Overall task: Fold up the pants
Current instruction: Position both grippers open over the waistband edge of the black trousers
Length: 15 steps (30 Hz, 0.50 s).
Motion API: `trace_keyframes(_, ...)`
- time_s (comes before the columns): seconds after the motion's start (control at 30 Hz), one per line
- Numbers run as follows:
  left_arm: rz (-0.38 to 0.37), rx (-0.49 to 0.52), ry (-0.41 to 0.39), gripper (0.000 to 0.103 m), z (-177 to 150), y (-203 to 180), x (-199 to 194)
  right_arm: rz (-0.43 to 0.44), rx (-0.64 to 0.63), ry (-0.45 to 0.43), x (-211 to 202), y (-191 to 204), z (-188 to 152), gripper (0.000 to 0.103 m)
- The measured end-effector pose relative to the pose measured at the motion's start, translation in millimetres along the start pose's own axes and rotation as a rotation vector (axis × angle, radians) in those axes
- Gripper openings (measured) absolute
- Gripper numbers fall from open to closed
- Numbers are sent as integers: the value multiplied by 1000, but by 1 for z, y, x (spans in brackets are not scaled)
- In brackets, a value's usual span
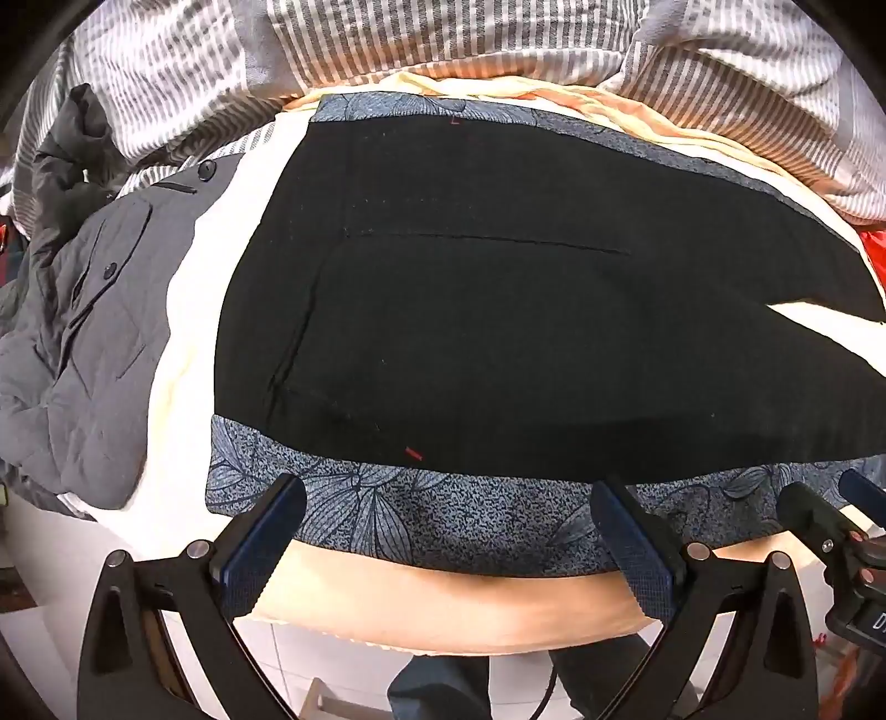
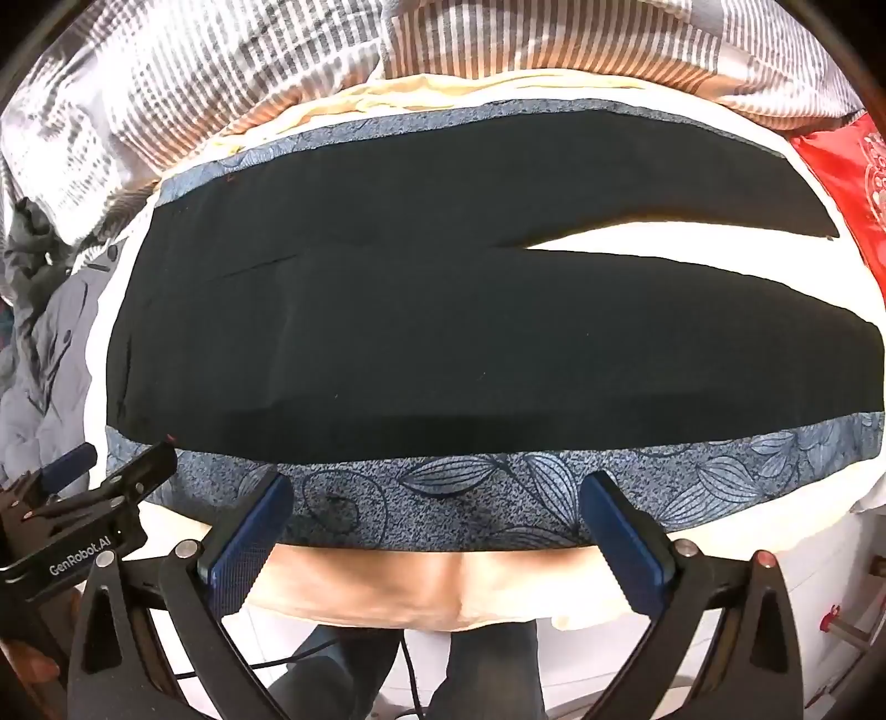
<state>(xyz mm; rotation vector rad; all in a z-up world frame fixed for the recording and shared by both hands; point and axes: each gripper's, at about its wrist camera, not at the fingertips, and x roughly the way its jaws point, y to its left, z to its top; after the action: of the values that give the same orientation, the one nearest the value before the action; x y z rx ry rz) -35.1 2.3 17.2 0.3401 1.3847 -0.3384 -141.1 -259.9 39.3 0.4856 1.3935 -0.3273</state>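
Observation:
Black pants lie flat on a blue leaf-patterned cloth, waistband to the left, both legs running right with a white gap between them. My left gripper hangs open above the cloth's near border, nothing between its fingers. My right gripper is also open and empty over the same border, further right. In the left wrist view the right gripper shows at the right edge; the left gripper shows at the left of the right wrist view.
A grey quilted jacket lies crumpled left of the pants. A striped duvet is bunched along the far side. A red item sits at the far right. The bed's near edge drops to a tiled floor, where a person's legs stand.

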Motion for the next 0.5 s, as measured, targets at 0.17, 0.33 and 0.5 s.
trace_keyframes(0.17, -4, 12, 15, 103, 0, -2, -1, -1, -3, 5, 4, 1, -6, 103)
trace_keyframes(0.33, 1, 25, 15, 103, -2, -4, -3, -3, -5, -7, 3, -3, -9, 103)
trace_keyframes(0.5, 3, 26, 20, 103, 0, -5, -3, -5, -7, -5, 5, -5, -11, 103)
